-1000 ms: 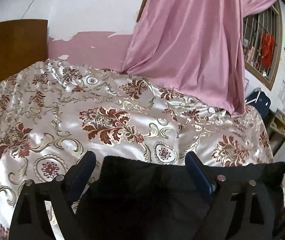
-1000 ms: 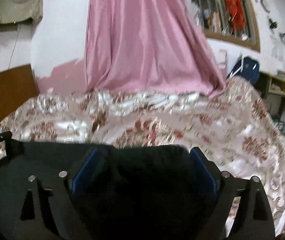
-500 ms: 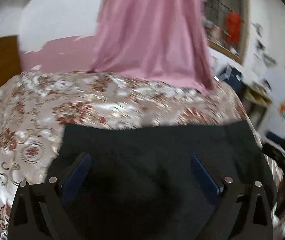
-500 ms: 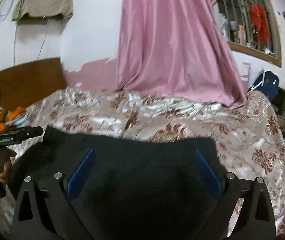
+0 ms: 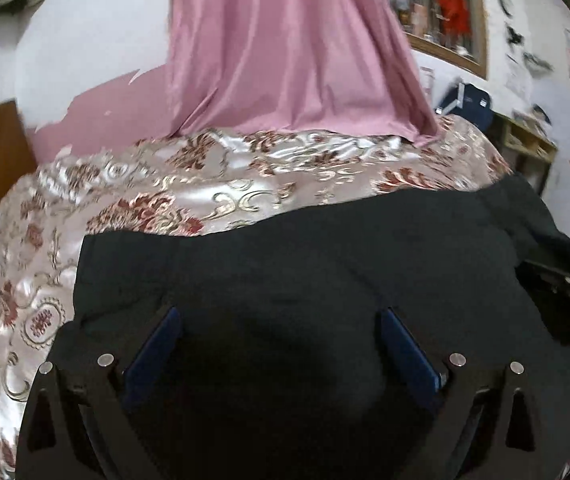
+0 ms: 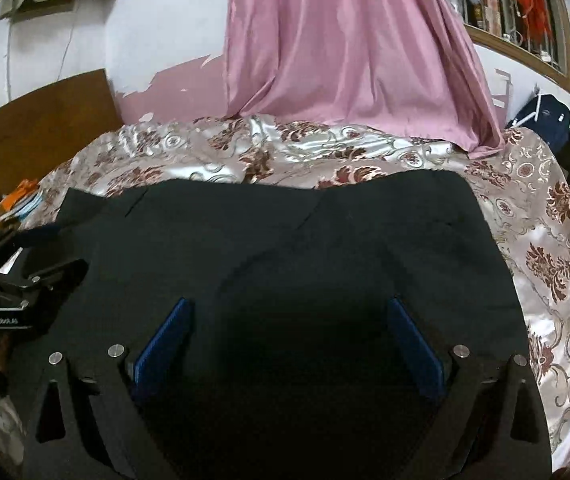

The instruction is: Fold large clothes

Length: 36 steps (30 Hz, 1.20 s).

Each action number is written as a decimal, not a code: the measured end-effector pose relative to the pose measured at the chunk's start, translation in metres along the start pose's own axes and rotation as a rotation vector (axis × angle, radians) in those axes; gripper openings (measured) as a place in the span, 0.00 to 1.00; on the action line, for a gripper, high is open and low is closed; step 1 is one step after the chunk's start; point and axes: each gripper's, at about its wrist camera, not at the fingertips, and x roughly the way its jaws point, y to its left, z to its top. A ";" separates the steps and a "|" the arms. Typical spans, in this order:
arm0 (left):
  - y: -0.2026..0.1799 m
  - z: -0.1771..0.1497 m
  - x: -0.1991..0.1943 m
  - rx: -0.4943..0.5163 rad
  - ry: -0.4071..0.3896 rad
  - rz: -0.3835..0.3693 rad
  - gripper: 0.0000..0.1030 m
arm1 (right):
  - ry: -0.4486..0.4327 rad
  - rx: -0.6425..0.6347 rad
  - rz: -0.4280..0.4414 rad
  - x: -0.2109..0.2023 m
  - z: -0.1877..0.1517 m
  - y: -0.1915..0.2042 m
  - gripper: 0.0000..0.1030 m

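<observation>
both my claws tilt down toward the bed, side by side over the same cloth. my left claw point(image 5: 277, 320) stands wide, its blue pads point(image 5: 153, 352) well apart with nothing pinched between them; the black garment point(image 5: 305, 264) lies under and ahead of it, flat on the cover. my right claw point(image 6: 289, 312) is also spread wide, its pads point(image 6: 165, 340) clear of the cloth, which runs beneath and in front of it. the far hem of the garment lies as a nearly straight edge ahead of both claws. from the right claw, the left one shows at the left edge, low over the garment's left end, with part of the hand holding it below; from the left claw, the right one is a dark shape at the far right.

the garment rests on a shiny floral bedspread point(image 6: 545, 264), silver with dark red blooms, which stretches beyond the claws and to either side. past its far edge a pink curtain point(image 6: 349, 48) hangs down onto the bed. to the left is a brown wooden headboard point(image 6: 45, 120) and a white wall with peeling pink paint; to the right, a barred window point(image 6: 517, 8) and a dark blue bag point(image 6: 545, 120).
</observation>
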 end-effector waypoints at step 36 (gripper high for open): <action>0.015 -0.003 0.066 -0.052 0.176 -0.030 1.00 | 0.163 0.096 0.073 0.068 -0.007 -0.012 0.99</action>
